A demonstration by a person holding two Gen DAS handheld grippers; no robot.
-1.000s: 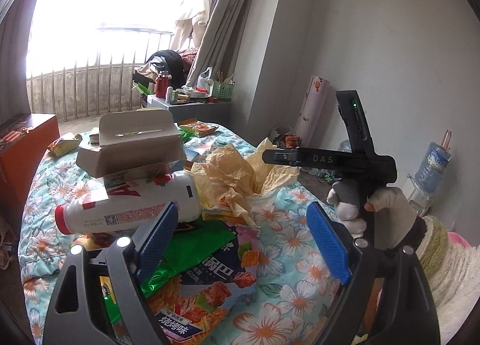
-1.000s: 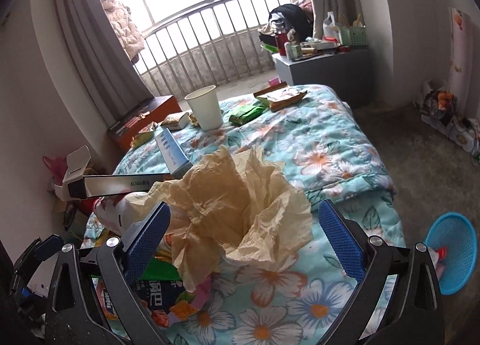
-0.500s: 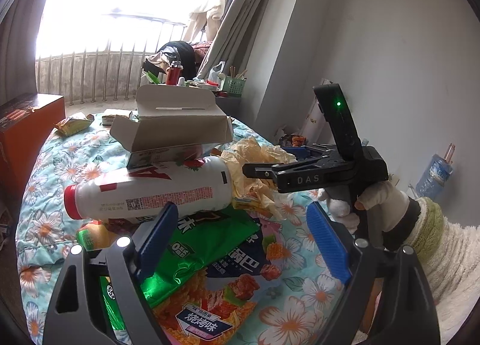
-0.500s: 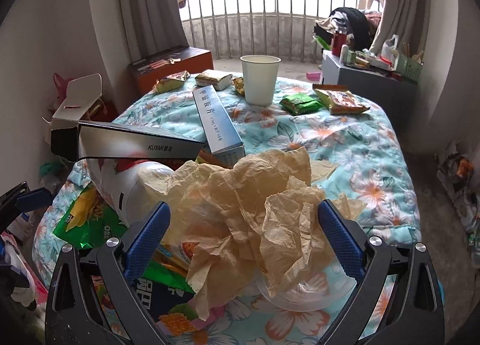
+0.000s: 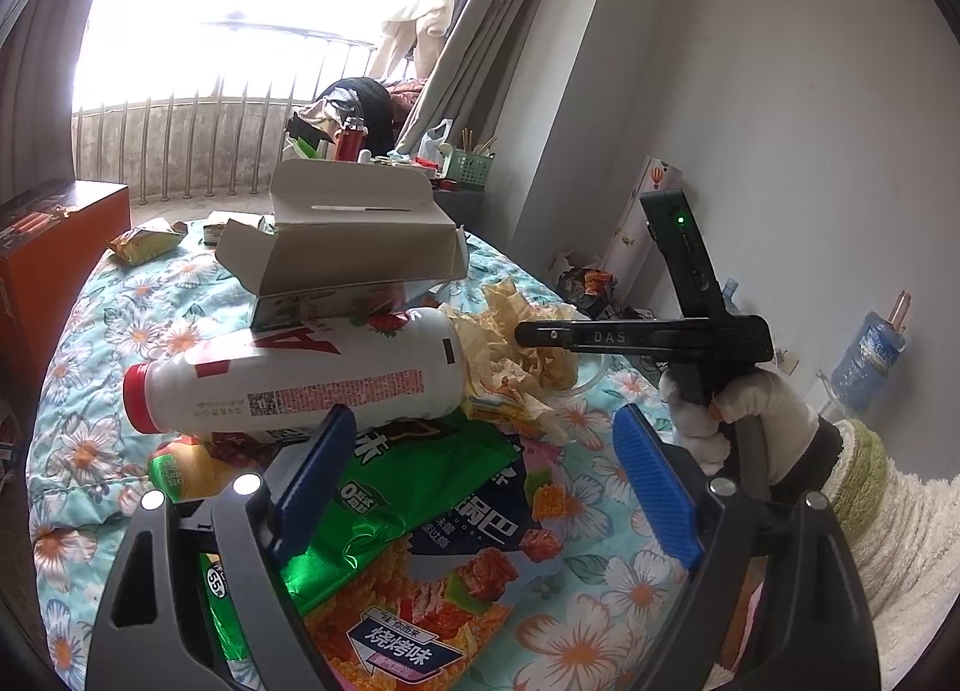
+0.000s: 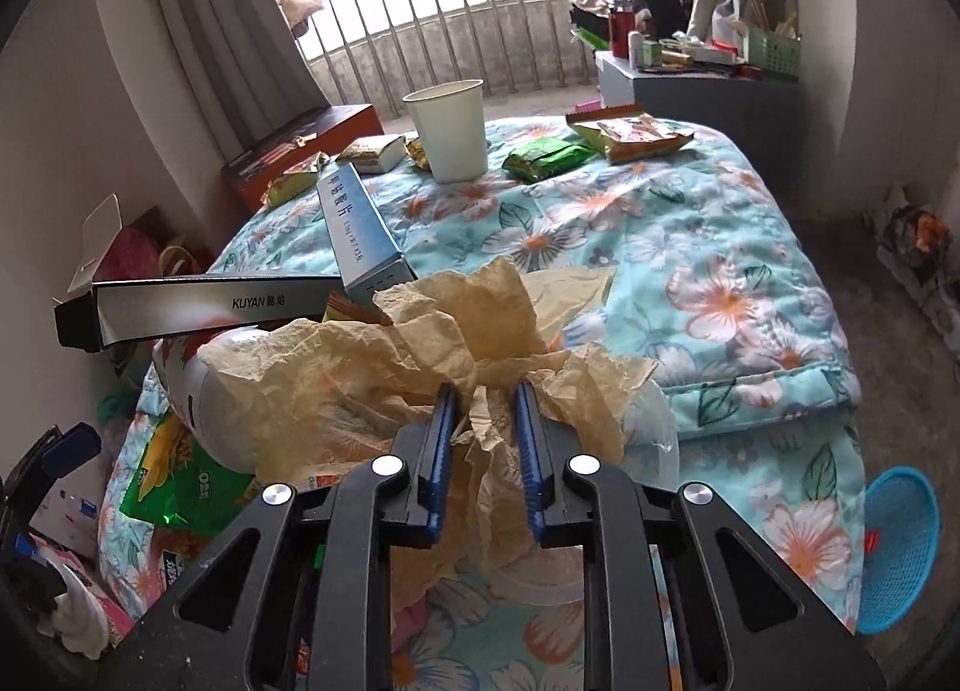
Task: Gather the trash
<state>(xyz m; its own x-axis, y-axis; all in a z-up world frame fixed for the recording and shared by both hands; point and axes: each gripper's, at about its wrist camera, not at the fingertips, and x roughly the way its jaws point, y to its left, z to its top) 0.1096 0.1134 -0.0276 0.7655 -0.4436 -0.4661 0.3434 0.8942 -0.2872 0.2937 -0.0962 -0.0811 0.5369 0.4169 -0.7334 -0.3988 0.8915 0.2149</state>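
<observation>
Left wrist view: the left tool (image 5: 474,472) hangs wide, empty, over snack bags (image 5: 414,511) on the bed (image 5: 90,439), ready for another piece. Right wrist view: the right tool (image 6: 483,433) is closing on crumpled paper (image 6: 390,367) beside the bottle (image 6: 210,391), gripping a fold for lifting.

I see a bed (image 6: 708,247) under a floral quilt. At twelve o'clock on it stands a white paper cup (image 6: 449,129), with a green packet (image 6: 543,158) and an orange snack bag (image 6: 630,134) toward one o'clock. At eleven lies a blue carton (image 6: 360,238). Nearest me, at six, crumpled tan paper (image 6: 420,367) sits beside a white bottle (image 5: 294,373) that lies on flat snack bags (image 5: 420,571).
</observation>
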